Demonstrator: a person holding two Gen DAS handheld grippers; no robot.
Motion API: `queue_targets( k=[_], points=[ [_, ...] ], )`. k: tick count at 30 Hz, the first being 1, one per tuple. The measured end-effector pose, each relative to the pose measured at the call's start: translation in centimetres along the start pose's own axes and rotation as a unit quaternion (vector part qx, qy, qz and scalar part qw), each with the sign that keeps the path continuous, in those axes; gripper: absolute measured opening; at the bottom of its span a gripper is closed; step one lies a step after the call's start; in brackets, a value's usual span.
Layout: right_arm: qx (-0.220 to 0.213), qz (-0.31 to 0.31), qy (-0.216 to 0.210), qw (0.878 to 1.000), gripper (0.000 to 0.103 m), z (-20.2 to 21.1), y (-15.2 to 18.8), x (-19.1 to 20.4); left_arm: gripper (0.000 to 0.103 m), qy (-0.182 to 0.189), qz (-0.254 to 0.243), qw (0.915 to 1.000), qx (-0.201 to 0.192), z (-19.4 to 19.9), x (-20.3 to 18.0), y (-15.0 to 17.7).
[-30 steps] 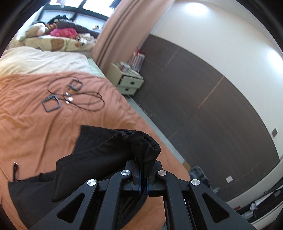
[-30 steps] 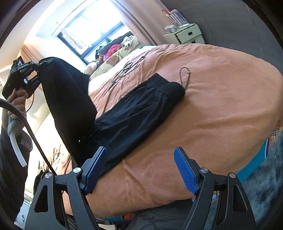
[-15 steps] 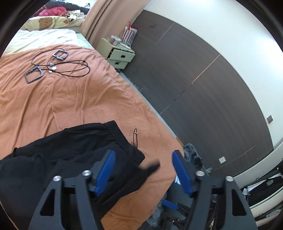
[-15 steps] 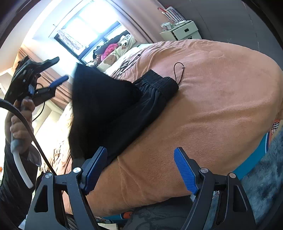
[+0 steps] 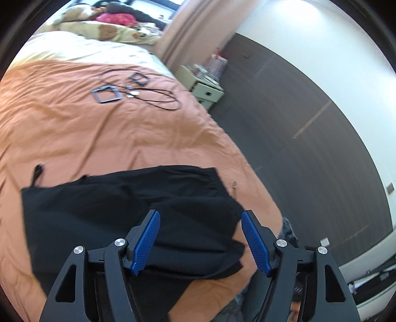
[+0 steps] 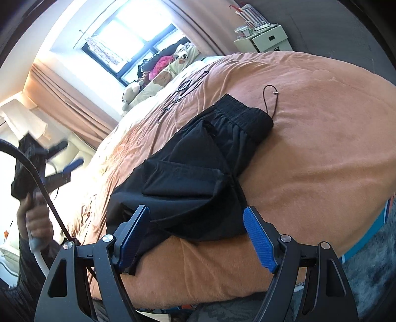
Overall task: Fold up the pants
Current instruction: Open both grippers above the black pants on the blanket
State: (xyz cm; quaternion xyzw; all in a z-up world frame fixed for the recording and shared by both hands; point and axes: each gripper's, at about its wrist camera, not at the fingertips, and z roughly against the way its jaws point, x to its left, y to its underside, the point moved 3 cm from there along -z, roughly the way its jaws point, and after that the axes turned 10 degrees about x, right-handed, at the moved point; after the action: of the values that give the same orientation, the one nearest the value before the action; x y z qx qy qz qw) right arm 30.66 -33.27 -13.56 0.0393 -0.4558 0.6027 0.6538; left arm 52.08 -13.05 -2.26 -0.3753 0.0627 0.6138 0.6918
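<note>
Black pants (image 5: 118, 205) lie folded over on an orange bedspread (image 5: 74, 128), legs laid back over the waistband end. In the right wrist view the pants (image 6: 198, 168) show the elastic waistband at the far end with a drawstring (image 6: 268, 99) trailing onto the cover. My left gripper (image 5: 200, 237) is open and empty, just above the near edge of the pants. My right gripper (image 6: 198, 235) is open and empty, low at the bed's near edge. The left gripper also shows in the right wrist view (image 6: 61, 161), held up at the left.
Black cables and two square frames (image 5: 123, 91) lie farther up the bedspread. Pillows and soft toys (image 5: 111, 22) sit at the head by the window. A pale nightstand (image 5: 205, 86) stands beside the bed against a dark wall. A grey rug (image 6: 371, 272) lies on the floor.
One second ago my left gripper was shut on the pants leg, held high. It opened and let go; the leg dropped onto the pants. The right gripper stayed open.
</note>
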Motion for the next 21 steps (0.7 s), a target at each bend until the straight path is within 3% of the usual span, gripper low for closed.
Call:
queue_targets(
  k=[10, 21],
  points=[
    [0.028, 0.045, 0.018, 0.998, 0.077, -3.1, -4.7, 2.0, 0.070, -0.044, 0.071, 0.9957, -0.039, 3.6, 8.0, 3.7],
    [0.062, 0.039, 0.021, 0.997, 0.077, -7.4, -10.7, 2.4, 0.070, -0.075, 0.170, 0.9800, -0.069, 5.6, 16.0, 8.1]
  ],
)
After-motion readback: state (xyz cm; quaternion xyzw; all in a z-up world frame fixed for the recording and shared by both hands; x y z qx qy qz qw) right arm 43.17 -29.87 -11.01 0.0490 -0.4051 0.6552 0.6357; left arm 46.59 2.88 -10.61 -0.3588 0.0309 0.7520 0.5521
